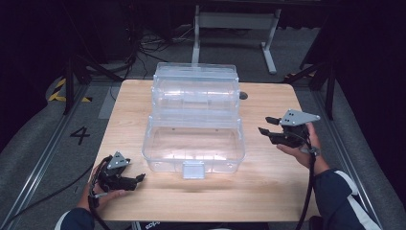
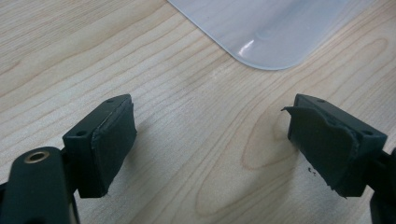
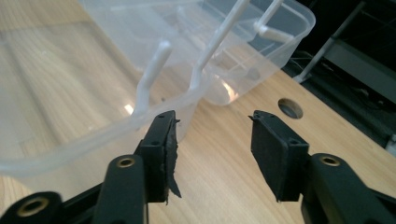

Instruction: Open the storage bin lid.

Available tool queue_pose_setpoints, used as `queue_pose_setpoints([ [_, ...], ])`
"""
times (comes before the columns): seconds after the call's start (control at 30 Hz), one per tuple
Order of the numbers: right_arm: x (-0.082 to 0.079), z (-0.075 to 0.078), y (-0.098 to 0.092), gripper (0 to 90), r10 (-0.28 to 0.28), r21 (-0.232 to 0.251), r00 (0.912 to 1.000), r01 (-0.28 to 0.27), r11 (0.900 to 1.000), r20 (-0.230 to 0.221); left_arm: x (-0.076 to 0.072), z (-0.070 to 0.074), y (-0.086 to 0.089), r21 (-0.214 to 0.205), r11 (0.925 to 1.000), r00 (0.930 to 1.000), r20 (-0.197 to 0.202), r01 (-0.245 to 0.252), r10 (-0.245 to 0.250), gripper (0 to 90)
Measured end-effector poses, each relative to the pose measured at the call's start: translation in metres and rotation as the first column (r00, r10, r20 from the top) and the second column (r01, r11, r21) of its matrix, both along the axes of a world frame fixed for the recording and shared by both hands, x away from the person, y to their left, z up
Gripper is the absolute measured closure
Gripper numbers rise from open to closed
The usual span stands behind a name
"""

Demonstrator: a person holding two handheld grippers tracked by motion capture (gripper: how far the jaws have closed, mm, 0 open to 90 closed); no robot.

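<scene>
A light wooden counter (image 1: 268, 182) stands on grey floor (image 1: 33, 139) in a dark room. A clear box (image 1: 194, 143) sits mid-counter, open in tiers. The left tool (image 1: 136, 178), released and empty, rests near its front left corner. The right tool (image 1: 267, 125), released and empty, is just beside its right wall.

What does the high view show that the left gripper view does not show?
The high view alone gives the whole clear plastic box opened in tiers, its front latch, both hands, the right claw beside the box, the round hole in the table and the floor. The left gripper view alone gives the worn black pads up close, standing apart with nothing between them. Both share the wooden table, the left claw and a rounded corner of the box.
</scene>
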State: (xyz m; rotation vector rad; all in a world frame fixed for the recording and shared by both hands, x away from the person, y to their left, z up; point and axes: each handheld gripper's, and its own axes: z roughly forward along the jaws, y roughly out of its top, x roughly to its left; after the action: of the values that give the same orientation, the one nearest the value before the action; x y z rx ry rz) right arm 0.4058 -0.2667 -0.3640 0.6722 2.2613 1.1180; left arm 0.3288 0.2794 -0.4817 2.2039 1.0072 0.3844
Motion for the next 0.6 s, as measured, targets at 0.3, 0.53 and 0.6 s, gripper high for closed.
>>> queue_pose_setpoints([
  [0.3,-0.016,-0.026,-0.003,41.4,-0.01,-0.073,0.9993,0.007,0.9973,-0.035,-0.001,0.001,0.002,0.015,0.9999,1.0,0.009,-0.005,0.005,15.7],
  [0.53,-0.028,-0.048,-0.014,37.2,-0.041,-0.089,0.9976,0.035,0.9954,-0.056,-0.001,0.001,0.002,0.014,0.9999,0.9999,0.008,-0.007,0.007,15.6],
  [0.6,-0.03,-0.054,-0.019,36.4,-0.049,-0.083,0.9963,0.043,0.9957,-0.071,-0.002,0.0,0.001,0.004,1.0,1.0,0.002,-0.007,0.007,15.6],
])
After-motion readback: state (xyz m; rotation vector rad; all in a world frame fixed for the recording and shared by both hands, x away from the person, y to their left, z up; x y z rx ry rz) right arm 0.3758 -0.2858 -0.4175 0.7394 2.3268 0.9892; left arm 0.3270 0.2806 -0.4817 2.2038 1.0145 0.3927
